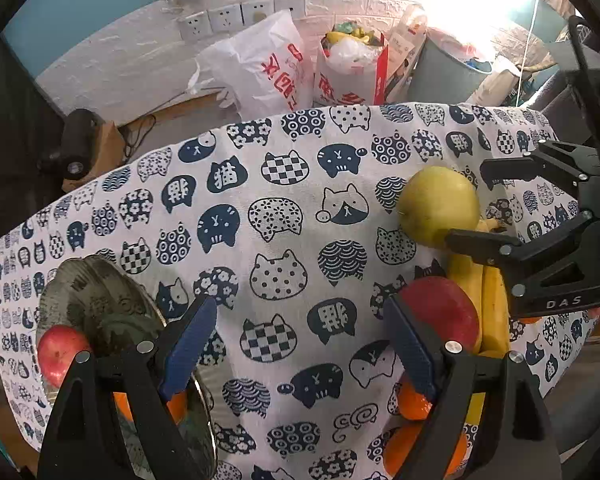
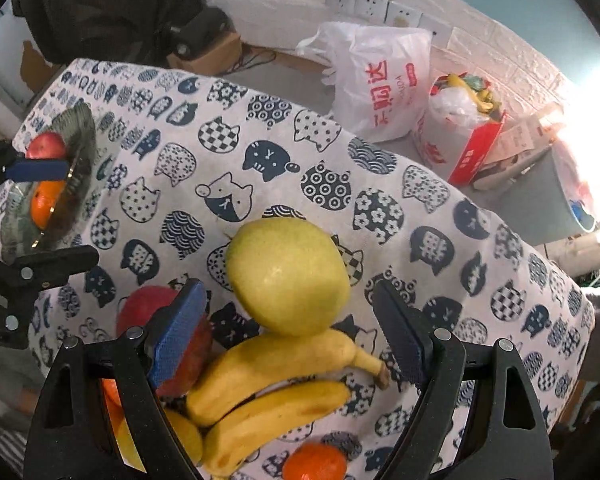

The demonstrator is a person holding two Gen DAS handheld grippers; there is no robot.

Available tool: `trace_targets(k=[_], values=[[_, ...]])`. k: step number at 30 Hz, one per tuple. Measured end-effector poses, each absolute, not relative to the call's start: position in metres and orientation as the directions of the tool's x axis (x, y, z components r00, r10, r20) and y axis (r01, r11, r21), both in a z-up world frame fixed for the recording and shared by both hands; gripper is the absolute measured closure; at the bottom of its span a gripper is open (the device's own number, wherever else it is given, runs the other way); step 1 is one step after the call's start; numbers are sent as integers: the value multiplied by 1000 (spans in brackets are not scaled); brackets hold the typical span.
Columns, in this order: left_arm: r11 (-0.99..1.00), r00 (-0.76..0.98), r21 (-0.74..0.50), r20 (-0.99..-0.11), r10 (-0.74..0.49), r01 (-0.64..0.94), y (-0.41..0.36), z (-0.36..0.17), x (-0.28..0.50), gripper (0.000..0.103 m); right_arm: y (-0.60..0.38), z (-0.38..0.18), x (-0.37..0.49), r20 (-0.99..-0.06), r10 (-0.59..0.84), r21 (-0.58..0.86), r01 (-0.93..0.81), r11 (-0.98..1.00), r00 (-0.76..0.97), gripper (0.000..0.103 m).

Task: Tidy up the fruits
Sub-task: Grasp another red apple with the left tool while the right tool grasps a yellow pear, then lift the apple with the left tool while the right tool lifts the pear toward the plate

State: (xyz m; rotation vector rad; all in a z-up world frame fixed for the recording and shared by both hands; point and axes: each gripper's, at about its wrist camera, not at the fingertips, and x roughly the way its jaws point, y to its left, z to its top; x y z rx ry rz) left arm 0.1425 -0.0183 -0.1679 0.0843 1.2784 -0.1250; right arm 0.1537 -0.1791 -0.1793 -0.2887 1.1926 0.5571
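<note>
Several fruits lie bunched together on the cat-print cloth (image 2: 340, 184) under my right gripper (image 2: 288, 344): a yellow-green pear (image 2: 288, 276) resting against the bananas (image 2: 276, 396), a red apple (image 2: 168, 344) touching the bananas on their left and partly hidden behind my left blue pad, and an orange (image 2: 316, 462) at the lower edge of my right wrist view. More orange fruit shows behind that gripper's frame, too hidden to count. My right jaws stand wide apart, grasping nothing, with the pear and the banana stems between them.

My left gripper (image 1: 300, 344) is spread just as wide and empty, over bare cloth between the pile and the plate (image 1: 100, 304). On that dark patterned plate, well apart from the pile, sit a second red apple (image 1: 60, 354) and an orange-coloured fruit (image 2: 46, 202); my left pad crosses in front of them. From my left wrist, the pear (image 1: 438, 208) sits at the far end of the pile, with the right gripper (image 1: 496, 204) hanging beside it.

Beyond the table's far edge stand a white shopping bag (image 2: 380, 84) with red print, a stuffed box (image 2: 460, 132) and a grey bin (image 1: 444, 68), below a row of wall sockets (image 1: 240, 16).
</note>
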Motion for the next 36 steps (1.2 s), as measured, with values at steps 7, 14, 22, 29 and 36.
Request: trace_targets(k=[7,14,22,29,36], values=[[991,253,-21,-966,-54,132,-16,-181,154,16,-174,-202,166,-948,240,81,-567,820,210,19],[991,232,-48,-970,-75,121,-16,-185,159,16,-166,-212,167,-947,248,83,-594,801,202,22],[991,224,-81,-969,-104,110,-20,-180,156,16,-168,-211,166,-942,246,71,-578,813,229,24],[984,232,-168,-956,-178,65,-24,-167,152,16,-189,-179,166,-909,260,69,-498,864,325,24],[973,181,-219,-956,-229,76,-50,-172,143,16,-219,-152,146,-894,254,81,-424,902,370,24]])
